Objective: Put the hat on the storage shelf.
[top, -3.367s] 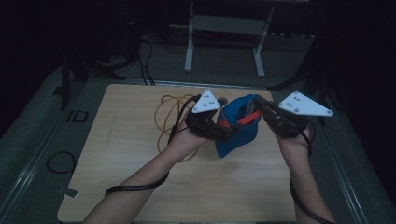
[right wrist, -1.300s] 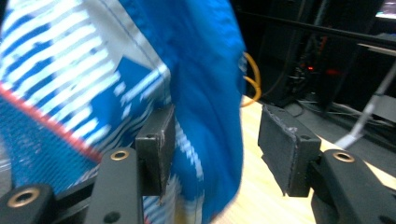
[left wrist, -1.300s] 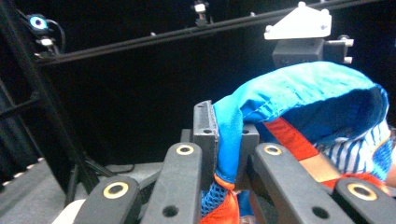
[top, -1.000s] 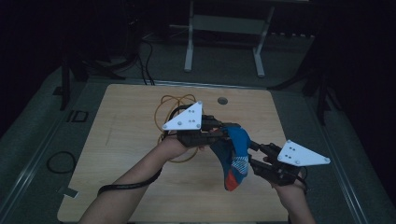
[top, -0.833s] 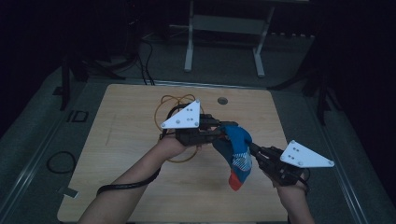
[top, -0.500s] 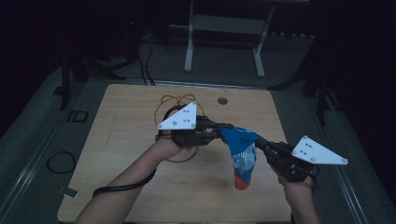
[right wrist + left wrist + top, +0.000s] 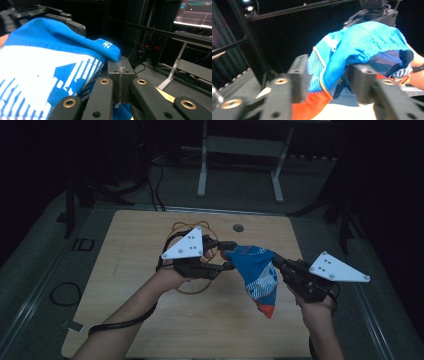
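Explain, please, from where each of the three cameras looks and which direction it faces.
High view: sits above the person's side, looks forward and down on the wooden table; both forearms, left tongs and right tongs show.
Left gripper view: rides on the left tongs, looks along its jaws, which are apart with the blue sock draped over them.
Right gripper view: rides on the right tongs, looks along its jaws, shut on the sock's edge.
All three share the sock.
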Demonstrator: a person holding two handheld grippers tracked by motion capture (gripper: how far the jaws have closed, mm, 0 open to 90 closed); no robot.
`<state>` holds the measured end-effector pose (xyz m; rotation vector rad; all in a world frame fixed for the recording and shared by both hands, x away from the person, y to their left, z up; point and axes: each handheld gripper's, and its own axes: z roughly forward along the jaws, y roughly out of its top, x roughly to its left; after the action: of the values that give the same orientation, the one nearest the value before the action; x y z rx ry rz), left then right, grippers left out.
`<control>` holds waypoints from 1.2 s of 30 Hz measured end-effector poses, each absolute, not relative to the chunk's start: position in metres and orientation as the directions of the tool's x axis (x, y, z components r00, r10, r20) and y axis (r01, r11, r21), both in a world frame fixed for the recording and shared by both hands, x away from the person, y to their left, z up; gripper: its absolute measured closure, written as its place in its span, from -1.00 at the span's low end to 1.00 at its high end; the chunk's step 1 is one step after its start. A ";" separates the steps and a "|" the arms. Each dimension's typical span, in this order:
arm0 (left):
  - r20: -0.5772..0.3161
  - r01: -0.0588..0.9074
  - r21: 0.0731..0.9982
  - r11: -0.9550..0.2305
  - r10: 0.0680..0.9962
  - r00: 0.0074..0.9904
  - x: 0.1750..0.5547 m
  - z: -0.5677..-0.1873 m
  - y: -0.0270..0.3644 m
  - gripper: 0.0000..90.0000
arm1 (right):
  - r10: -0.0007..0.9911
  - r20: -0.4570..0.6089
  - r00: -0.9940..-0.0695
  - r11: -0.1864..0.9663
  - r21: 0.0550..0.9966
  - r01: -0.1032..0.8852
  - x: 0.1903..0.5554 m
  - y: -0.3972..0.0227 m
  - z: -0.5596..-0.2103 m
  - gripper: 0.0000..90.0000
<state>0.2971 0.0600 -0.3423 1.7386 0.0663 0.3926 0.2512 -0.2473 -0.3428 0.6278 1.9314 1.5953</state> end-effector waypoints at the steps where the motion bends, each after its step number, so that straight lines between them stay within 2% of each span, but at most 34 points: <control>1: 0.226 -0.167 0.961 -0.222 0.273 0.935 0.296 -0.342 0.063 -0.02 | 0.667 -0.123 -0.734 0.190 0.982 0.008 0.254 -0.247 -0.341 1.00; 4: 0.211 -0.141 0.962 -0.235 0.307 0.928 0.295 -0.341 0.073 -0.13 | 0.675 -0.123 -0.727 0.188 0.982 0.008 0.256 -0.247 -0.339 1.00; 10: 0.202 -0.122 0.965 -0.231 0.365 0.909 0.290 -0.341 0.098 -0.17 | 0.689 -0.126 -0.713 0.171 0.985 -0.008 0.260 -0.250 -0.329 1.00; 14: 0.207 -0.113 0.963 -0.245 0.403 0.891 0.285 -0.342 0.112 -0.28 | 0.696 -0.131 -0.706 0.167 0.986 -0.018 0.265 -0.248 -0.323 1.00; 17: 0.196 -0.090 0.965 -0.247 0.447 0.873 0.281 -0.347 0.128 -0.41 | 0.701 -0.129 -0.702 0.160 0.987 -0.021 0.269 -0.246 -0.319 1.00; 19: 0.199 -0.079 0.962 -0.260 0.477 0.856 0.279 -0.352 0.136 -0.61 | 0.704 -0.130 -0.698 0.158 0.987 -0.023 0.275 -0.241 -0.316 1.00; 26: 0.180 -0.039 0.969 -0.242 0.594 0.784 0.273 -0.373 0.171 -0.96 | 0.697 -0.132 -0.704 0.164 0.986 -0.022 0.291 -0.220 -0.307 1.00; 31: 0.188 -0.020 0.970 -0.244 0.691 0.698 0.268 -0.393 0.194 -0.96 | 0.695 -0.142 -0.704 0.179 0.984 -0.021 0.305 -0.200 -0.302 1.00; 36: 0.162 0.020 0.972 -0.233 0.733 0.660 0.263 -0.413 0.213 -0.96 | 0.688 -0.139 -0.713 0.191 0.982 -0.007 0.320 -0.180 -0.295 1.00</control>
<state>0.2630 0.2127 -0.4132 1.6913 0.6185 0.7487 0.3204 -0.1798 -0.2952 0.6350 1.8987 1.5689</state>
